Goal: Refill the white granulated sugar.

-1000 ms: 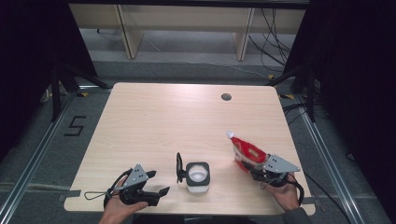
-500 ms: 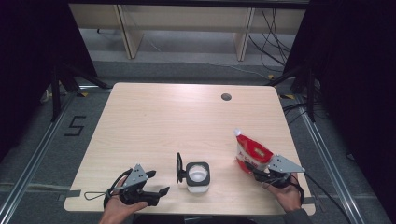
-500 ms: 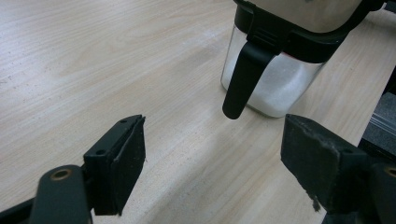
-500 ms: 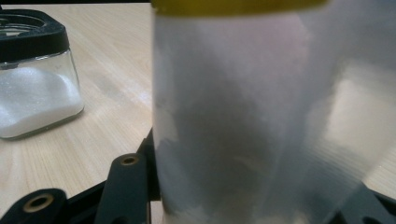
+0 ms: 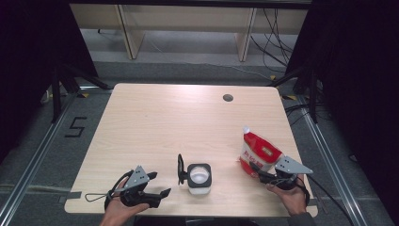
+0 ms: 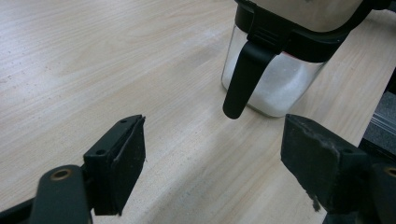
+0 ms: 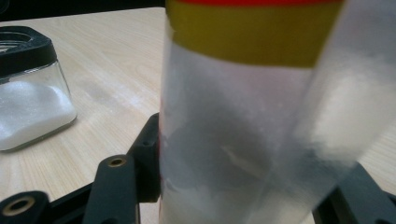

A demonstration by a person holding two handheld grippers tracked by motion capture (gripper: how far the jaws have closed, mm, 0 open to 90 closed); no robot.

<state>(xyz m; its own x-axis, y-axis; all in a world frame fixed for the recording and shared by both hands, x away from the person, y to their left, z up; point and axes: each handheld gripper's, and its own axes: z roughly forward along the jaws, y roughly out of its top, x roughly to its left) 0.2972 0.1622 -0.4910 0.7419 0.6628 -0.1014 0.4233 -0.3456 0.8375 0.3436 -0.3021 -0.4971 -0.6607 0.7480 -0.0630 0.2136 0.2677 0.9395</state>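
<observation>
The right tool (image 5: 258, 172) has a red-and-white refill pouch (image 5: 256, 152) standing upright between its jaws on the tabletop (image 5: 188, 122), spout up. The jaws have just been opening; in the right gripper view the left pad (image 7: 148, 158) lies against the pouch's clear lower wall (image 7: 243, 140), though whether it is pressing or already letting go cannot be told. The step in hand looks like setting the pouch down and releasing it.

The left tool (image 5: 151, 188) is released, its jaws wide apart and empty, with the glass seasoning jar (image 5: 199, 178) just ahead of it, lid (image 5: 180, 169) flipped up and white granules inside.

Next, the right tool should probably back away level, without tipping the pouch toward the jar at its left.
</observation>
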